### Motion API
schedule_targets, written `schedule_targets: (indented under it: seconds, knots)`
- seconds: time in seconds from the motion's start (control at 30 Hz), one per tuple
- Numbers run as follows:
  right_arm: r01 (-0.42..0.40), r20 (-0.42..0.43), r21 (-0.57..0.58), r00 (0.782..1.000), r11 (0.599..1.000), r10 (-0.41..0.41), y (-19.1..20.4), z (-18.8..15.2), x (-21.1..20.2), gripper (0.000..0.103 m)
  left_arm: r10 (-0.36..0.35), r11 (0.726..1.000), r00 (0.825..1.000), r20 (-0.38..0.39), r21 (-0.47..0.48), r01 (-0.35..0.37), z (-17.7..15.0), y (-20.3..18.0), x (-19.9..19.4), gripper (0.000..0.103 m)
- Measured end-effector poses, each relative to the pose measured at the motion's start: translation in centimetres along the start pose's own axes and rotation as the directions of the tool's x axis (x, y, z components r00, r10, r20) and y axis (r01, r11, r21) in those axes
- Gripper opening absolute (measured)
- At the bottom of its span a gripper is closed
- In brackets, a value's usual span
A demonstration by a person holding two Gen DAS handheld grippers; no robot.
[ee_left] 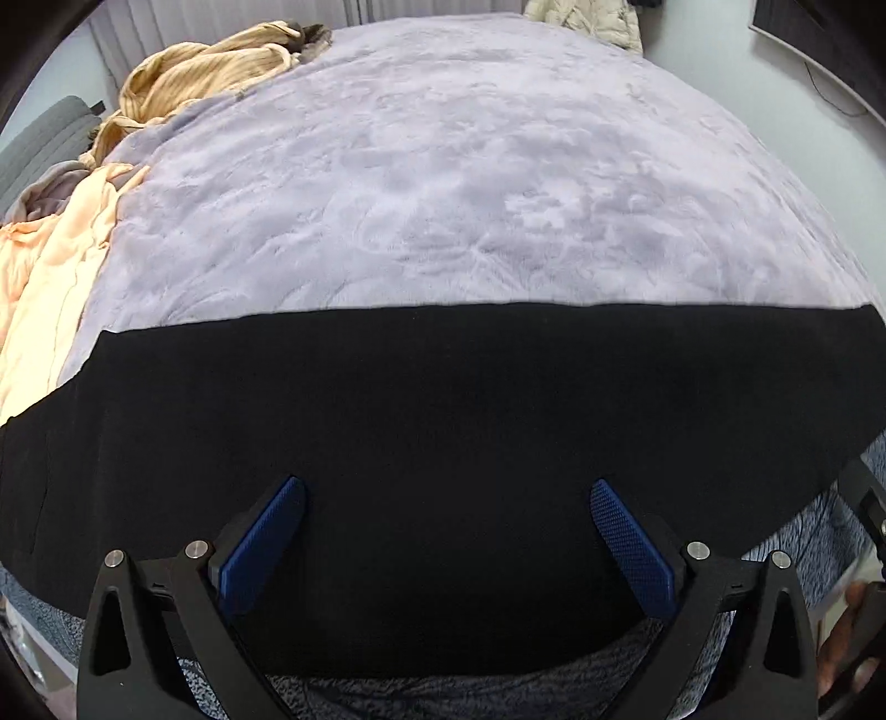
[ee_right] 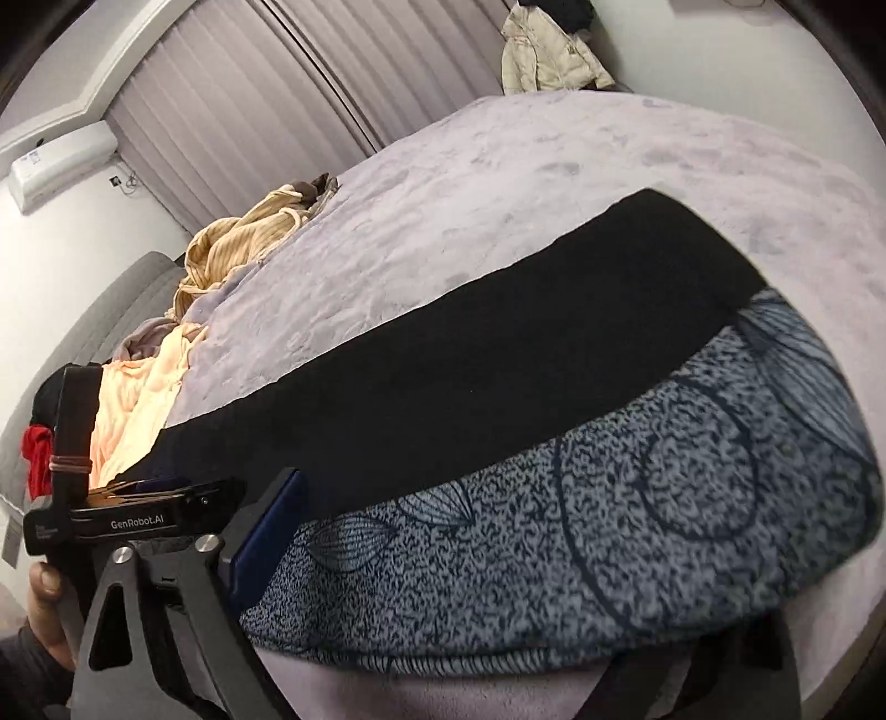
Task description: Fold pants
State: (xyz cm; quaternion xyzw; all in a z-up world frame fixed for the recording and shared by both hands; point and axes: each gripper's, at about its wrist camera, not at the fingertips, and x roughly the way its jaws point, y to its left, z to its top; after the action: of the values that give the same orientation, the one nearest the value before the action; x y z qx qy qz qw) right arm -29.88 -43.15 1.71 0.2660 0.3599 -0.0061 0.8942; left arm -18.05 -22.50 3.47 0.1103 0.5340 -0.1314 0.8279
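A: Left gripper (ee_left: 447, 545) spread wide, blue pads (ee_left: 631, 545) clear of cloth, nothing pinched. It hangs over the black pants (ee_left: 443, 421).

B: Right gripper (ee_right: 443, 581)?

A: Jaws fully apart, empty. Only its left finger (ee_right: 266, 543) shows in its own view; the other is lost in blur at the frame's lower right. The left unit's body sits just beside it, a hand (ee_right: 47, 615) gripping below.

B: Pants position?

A: Flat band across the near part of the bed, partly over a blue patterned fabric (ee_right: 609, 526) at the near edge. Far hem straight.

B: Surface, room?

A: Lavender plush blanket (ee_left: 470, 166), wide and bare beyond the pants. Clothes pile (ee_left: 210, 77) along the left edge, peach garment (ee_left: 55, 266) touching the pants' left end. Vertical blinds (ee_right: 266, 94) behind, a wall air conditioner (ee_right: 61, 163), cream jacket (ee_right: 548, 50) at the far corner.
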Motion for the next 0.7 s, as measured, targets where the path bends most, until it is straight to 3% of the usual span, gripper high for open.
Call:
schedule_targets:
  seconds: [0.13, 0.23, 0.33, 0.47, 0.7]
  knots:
    - [0.095, -0.064, -0.101, 0.993, 0.99, -0.102, 1.8, 0.1, 1.4, 0.103, 0.001, 1.0, 1.0, -0.019, -0.016, -0.001, 0.8, -0.4, 0.3, 0.103]
    - [0.139, -0.024, -0.159, 0.989, 0.977, -0.144, 2.5, -0.9, 1.7, 0.103, 0.032, 0.999, 0.999, -0.029, -0.024, -0.033, 1.2, -1.0, 1.0, 0.103]
    - [0.147, -0.006, -0.139, 0.989, 0.979, -0.149, 2.7, -0.9, 1.6, 0.103, 0.048, 0.998, 0.998, -0.028, -0.027, -0.049, 1.3, -1.6, 0.8, 0.103]
    - [0.136, 0.008, 0.02, 0.991, 0.991, -0.136, 2.5, 0.9, 1.0, 0.103, 0.051, 0.998, 0.999, -0.016, -0.025, -0.052, 0.8, -1.7, 0.8, 0.103]
    - [0.275, 0.019, -0.025, 0.961, 0.961, -0.275, 4.1, 1.1, 1.7, 0.103, 0.02, 0.999, 1.0, 0.01, -0.036, -0.019, 0.3, -0.8, 1.2, 0.103]
